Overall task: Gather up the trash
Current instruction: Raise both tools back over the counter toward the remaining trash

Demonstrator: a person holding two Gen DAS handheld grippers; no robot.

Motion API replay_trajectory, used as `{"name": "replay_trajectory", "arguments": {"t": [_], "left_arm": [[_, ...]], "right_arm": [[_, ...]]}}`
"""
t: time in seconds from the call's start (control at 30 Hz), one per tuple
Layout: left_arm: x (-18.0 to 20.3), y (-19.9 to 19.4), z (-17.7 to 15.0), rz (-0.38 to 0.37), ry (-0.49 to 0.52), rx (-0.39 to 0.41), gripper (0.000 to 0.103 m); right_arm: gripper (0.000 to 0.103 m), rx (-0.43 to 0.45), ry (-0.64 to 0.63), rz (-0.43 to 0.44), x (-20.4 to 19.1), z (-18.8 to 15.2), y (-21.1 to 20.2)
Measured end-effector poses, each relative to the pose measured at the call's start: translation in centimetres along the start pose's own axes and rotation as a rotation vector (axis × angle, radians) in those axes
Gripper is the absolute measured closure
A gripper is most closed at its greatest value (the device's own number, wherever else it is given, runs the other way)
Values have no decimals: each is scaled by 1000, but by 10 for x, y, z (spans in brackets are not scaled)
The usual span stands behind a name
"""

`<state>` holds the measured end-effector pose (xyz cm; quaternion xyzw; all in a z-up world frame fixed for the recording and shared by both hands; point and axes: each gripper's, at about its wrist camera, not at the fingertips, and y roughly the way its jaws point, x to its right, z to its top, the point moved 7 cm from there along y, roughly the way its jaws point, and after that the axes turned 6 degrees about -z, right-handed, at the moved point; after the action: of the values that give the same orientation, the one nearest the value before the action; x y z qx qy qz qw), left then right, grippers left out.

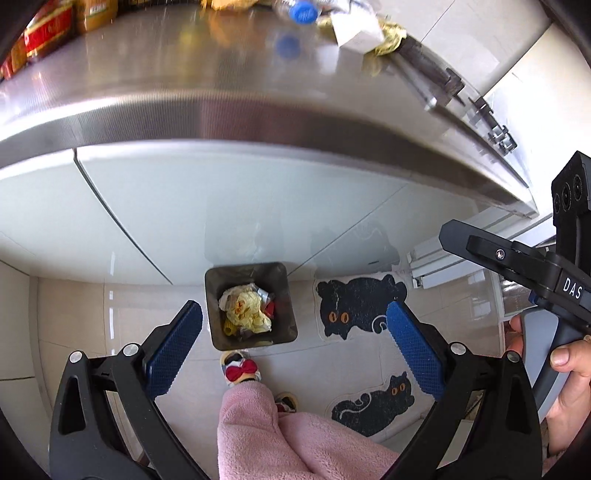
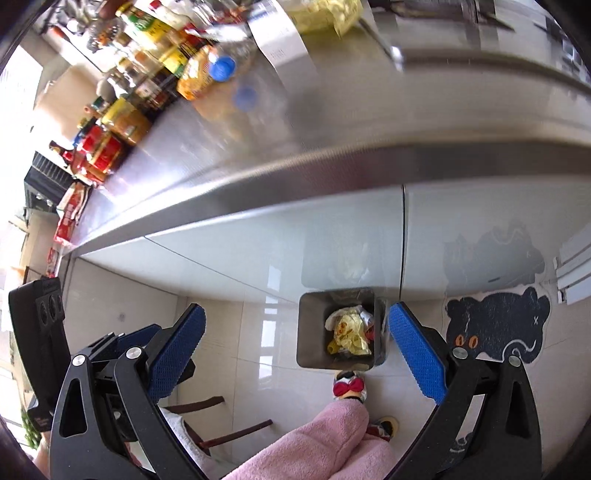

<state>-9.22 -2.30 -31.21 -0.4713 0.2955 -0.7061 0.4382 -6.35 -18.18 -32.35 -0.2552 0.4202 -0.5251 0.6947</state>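
Note:
My left gripper (image 1: 294,310) hangs open and empty high above a dark square bin (image 1: 216,295) on the floor. Crumpled yellow wrappers (image 1: 247,314) and other scraps lie inside it. My right gripper (image 2: 296,310) is open too, with nothing between its blue pads, and the same bin (image 2: 308,332) sits just left of its right finger. Up on the steel counter (image 1: 221,92) lie a clear bottle with a blue cap (image 1: 303,11), a white paper slip (image 1: 354,33) and a yellow wrapper (image 1: 388,40). In the right wrist view the bottle (image 2: 221,68) lies by a yellow packet (image 2: 197,81).
Jars and sauce bottles (image 2: 122,122) crowd the counter's back left. White cabinet fronts (image 1: 221,214) stand behind the bin. A person's pink trouser leg (image 1: 258,424) and bow slipper (image 1: 240,369) are beside it. Two black cat mats (image 1: 358,306) lie to the right, a chair (image 2: 207,424) to the left.

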Motion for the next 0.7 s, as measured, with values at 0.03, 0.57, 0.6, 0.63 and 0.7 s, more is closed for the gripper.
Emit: {"name": "replay_trajectory", "arguments": {"t": [0.03, 0.57, 0.6, 0.63, 0.7], "left_arm": [[4, -11, 8, 4, 12, 24, 8], [5, -70, 167, 9, 90, 241, 12], [3, -70, 176, 13, 92, 243, 14], [0, -69, 185, 19, 96, 246, 15], [-4, -68, 201, 35, 113, 255, 16]], "right_arm": [[3, 25, -8, 2, -2, 8, -10], [3, 278, -38, -35, 2, 157, -45], [3, 283, -43, -40, 2, 163, -43], [3, 287, -49, -47, 2, 168, -40], [3, 291, -69, -59, 0, 177, -32]]}}
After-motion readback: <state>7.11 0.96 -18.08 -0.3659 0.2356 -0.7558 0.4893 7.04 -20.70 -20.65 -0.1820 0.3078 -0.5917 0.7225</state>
